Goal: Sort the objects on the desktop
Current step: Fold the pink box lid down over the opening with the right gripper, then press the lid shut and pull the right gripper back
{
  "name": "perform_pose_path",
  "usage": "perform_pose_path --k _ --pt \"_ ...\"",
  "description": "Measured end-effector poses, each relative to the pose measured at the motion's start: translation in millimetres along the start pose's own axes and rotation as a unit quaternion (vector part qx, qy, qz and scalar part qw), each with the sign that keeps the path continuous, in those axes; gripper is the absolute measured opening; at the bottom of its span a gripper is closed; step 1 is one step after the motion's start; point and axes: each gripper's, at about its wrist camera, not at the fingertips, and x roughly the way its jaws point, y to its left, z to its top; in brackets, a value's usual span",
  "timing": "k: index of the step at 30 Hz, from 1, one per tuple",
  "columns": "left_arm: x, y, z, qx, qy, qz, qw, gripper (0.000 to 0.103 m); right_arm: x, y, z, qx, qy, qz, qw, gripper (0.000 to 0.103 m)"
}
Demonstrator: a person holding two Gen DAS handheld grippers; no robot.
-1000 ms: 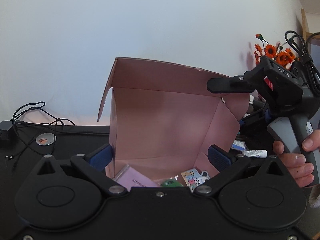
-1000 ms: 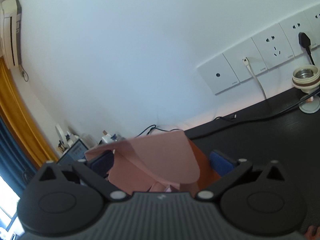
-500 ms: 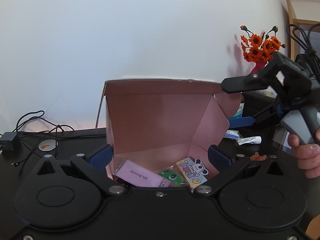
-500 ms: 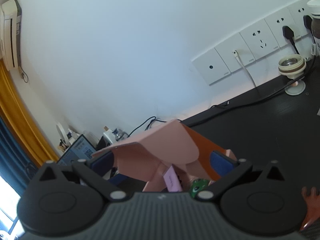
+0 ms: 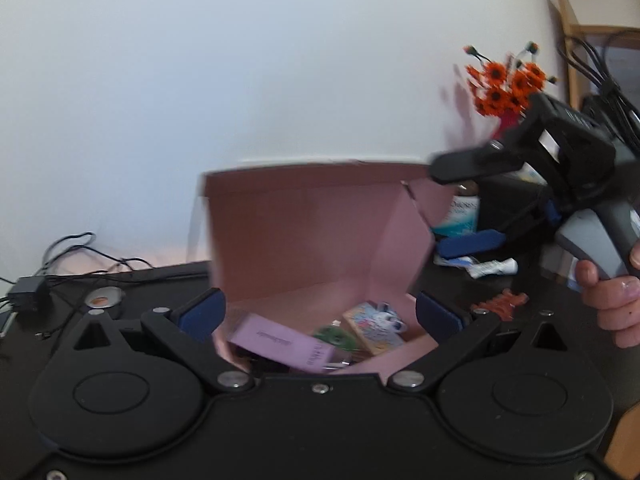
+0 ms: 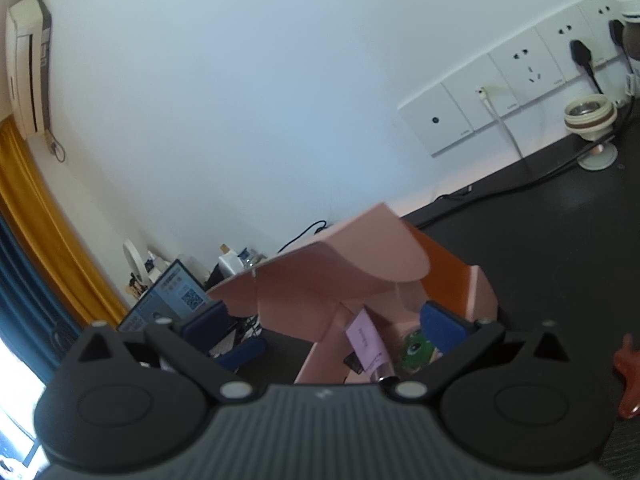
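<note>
White wall backs a black desktop (image 5: 168, 280) where an open pink cardboard box (image 5: 304, 236) stands. Inside it lie a lilac rectangular card (image 5: 280, 342), a round green toy (image 5: 336, 336) and a cartoon sticker card (image 5: 376, 326). The left gripper (image 5: 320, 312) has its blue-padded fingers spread wide, one on either side of the box front, clamping nothing. The right gripper (image 6: 320, 324), gripped by a hand (image 5: 612, 304), also has its fingers apart, facing the box's curved flap (image 6: 352, 260). An orange clip-like piece (image 5: 500, 304) lies on the desk just right of the box. Orange artificial flowers (image 5: 508, 84) stand behind.
</note>
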Motion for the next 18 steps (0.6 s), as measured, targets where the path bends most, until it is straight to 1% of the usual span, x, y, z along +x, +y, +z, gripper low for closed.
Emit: perform_pose_path --k 4,8,11,14,18 --pt "12.1 8.5 3.5 -0.022 0.004 0.009 0.9997 0.103 -0.2 -7.5 3.0 0.009 -0.012 -0.011 1.0 0.102" --pt "20.4 1.2 6.3 -0.018 0.005 -0.003 0.9998 0.103 8.9 -8.9 1.9 0.025 -0.01 0.0 1.0 0.102" --pt "19.6 -6.4 2.9 -0.01 0.005 0.01 0.9999 0.103 15.4 -3.0 -1.9 0.016 -0.006 0.0 1.0 0.102" --pt "15.2 -4.8 -5.0 -0.014 0.012 0.003 0.9998 0.103 18.3 -0.9 -4.8 -0.002 -0.001 -0.016 1.0 0.102" --pt "6.1 3.4 -14.8 -0.033 0.027 0.002 0.9991 0.103 13.2 -10.0 -12.4 0.009 0.011 -0.015 1.0 0.102"
